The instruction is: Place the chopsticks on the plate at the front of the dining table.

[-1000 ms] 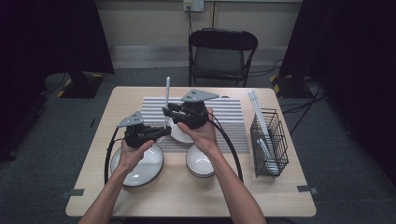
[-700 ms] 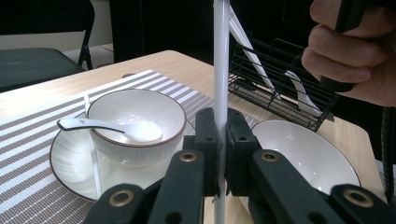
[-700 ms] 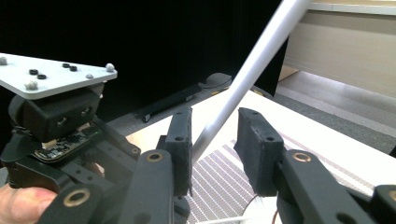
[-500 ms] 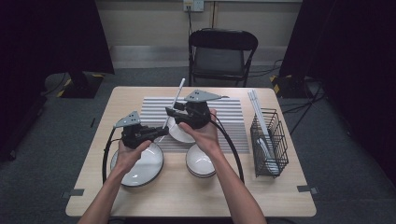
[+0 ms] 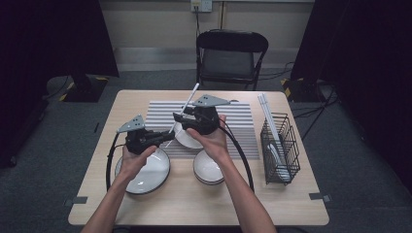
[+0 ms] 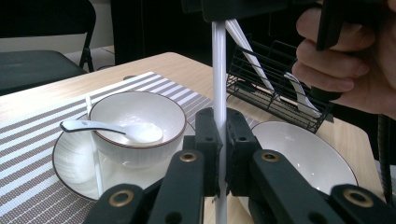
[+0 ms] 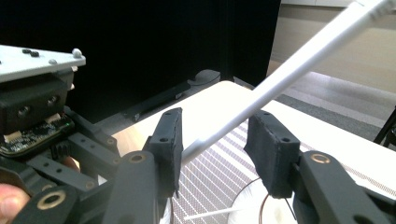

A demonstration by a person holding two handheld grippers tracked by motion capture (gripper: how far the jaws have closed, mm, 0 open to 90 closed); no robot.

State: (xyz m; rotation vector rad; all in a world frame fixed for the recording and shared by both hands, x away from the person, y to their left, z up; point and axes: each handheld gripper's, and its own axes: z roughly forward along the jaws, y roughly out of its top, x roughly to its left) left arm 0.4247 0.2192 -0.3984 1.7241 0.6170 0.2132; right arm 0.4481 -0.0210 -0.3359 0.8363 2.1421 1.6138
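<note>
Chopstick (image 6: pixel 219 70), long white plastic rod: clamped low in my left claw (image 6: pixel 219 154), slanting up over table centre. Right claw (image 7: pixel 217 149) jaws just opening, pads clear of it. Light, stiff, slick; grip mid-shaft.

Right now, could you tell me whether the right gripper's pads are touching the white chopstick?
Cannot tell. In the right gripper view, the white chopstick passes between the right gripper's open, just-widened jaws, clear of one pad but close against the other.
</note>
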